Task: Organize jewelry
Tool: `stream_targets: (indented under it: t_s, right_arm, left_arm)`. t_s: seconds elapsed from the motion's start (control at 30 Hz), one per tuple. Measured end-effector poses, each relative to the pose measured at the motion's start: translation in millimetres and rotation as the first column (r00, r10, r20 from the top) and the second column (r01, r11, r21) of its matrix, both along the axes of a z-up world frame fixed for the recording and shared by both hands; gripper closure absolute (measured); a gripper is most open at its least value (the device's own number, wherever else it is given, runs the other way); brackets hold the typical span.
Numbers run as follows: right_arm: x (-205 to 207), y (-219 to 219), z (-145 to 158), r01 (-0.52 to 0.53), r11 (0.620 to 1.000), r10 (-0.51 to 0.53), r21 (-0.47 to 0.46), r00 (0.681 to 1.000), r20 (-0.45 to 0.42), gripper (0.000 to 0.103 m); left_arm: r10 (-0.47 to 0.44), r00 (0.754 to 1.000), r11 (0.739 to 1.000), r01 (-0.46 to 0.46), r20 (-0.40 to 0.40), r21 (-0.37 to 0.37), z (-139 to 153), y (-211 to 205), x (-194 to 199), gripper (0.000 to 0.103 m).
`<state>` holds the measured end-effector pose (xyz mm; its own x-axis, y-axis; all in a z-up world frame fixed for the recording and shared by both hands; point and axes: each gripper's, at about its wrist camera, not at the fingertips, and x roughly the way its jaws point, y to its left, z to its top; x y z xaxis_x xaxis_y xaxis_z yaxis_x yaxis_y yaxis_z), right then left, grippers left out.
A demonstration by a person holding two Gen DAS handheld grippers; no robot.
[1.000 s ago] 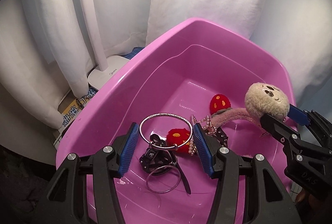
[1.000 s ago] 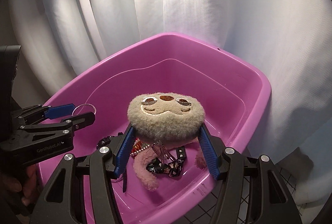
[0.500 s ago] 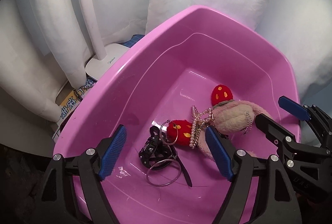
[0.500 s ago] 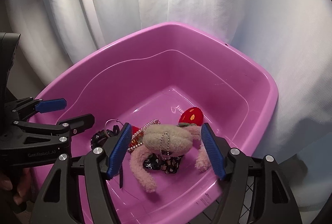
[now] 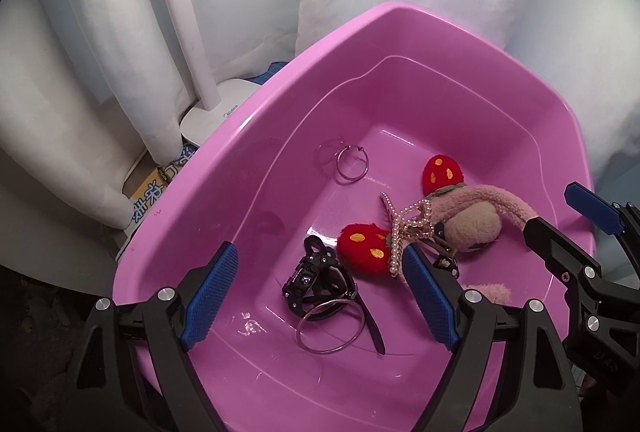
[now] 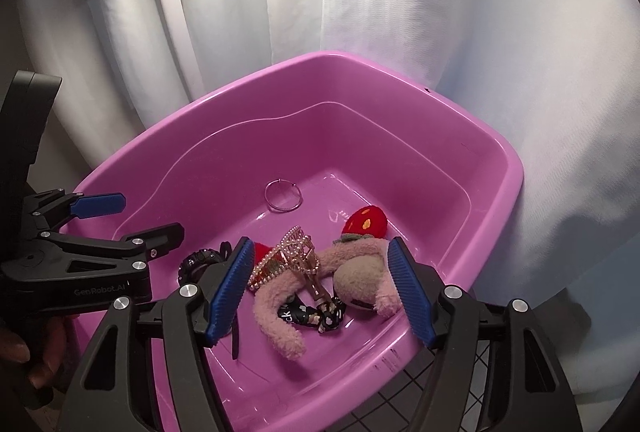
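Jewelry lies loose on the floor of a pink plastic tub [image 5: 256, 136], and both grippers hang above it with nothing between their pads. Farthest left in the left wrist view, outside the tub, stand a white lamp base [image 5: 216, 116] and a printed cardboard box [image 5: 156, 192] against a white curtain [image 5: 80, 72]. The left gripper [image 5: 318, 306] points down into the tub with its jaws opening wide; no pad touches anything. Between its blue pads [image 5: 208, 296] lie a black watch [image 5: 310, 274] and a large silver ring [image 5: 330, 328], touching each other. A smaller silver hoop [image 5: 352, 167] rests apart, farther back on the tub floor. To the right of the watch sits a red plush strawberry [image 5: 364, 246], with a pearl hair clip [image 5: 408, 222] draped across it and a second strawberry [image 5: 442, 174] behind. Next comes a pink and beige plush toy [image 5: 476, 224], lying face down. At the far right, the right gripper [image 6: 320, 286] hovers over that toy [image 6: 360, 276], jaws apart and clear of it, a black patterned band [image 6: 320, 316] beneath. A person's fingers [image 6: 24, 352] show at the left gripper's handle.
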<state>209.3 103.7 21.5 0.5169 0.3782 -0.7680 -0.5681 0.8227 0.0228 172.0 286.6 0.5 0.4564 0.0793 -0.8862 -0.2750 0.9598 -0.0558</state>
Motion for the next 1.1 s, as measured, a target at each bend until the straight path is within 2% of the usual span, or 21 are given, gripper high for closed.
stream_targets:
  t_s: [0.53, 1.1]
  right_arm:
    - [-4.6, -3.5, 0.9, -0.002, 1.000, 0.003, -0.018, 1.000, 0.024, 0.037]
    - [-5.3, -4.2, 0.8, 0.000, 1.000, 0.000, -0.016, 1.000, 0.028, 0.037]
  left_arm:
    - [-0.016, 1.000, 0.999, 0.016, 0.000, 0.027, 4.1, -5.7, -0.9, 0.020]
    - [-0.016, 1.000, 1.000, 0.016, -0.003, 0.019, 5.5, -5.7, -2.8, 0.020]
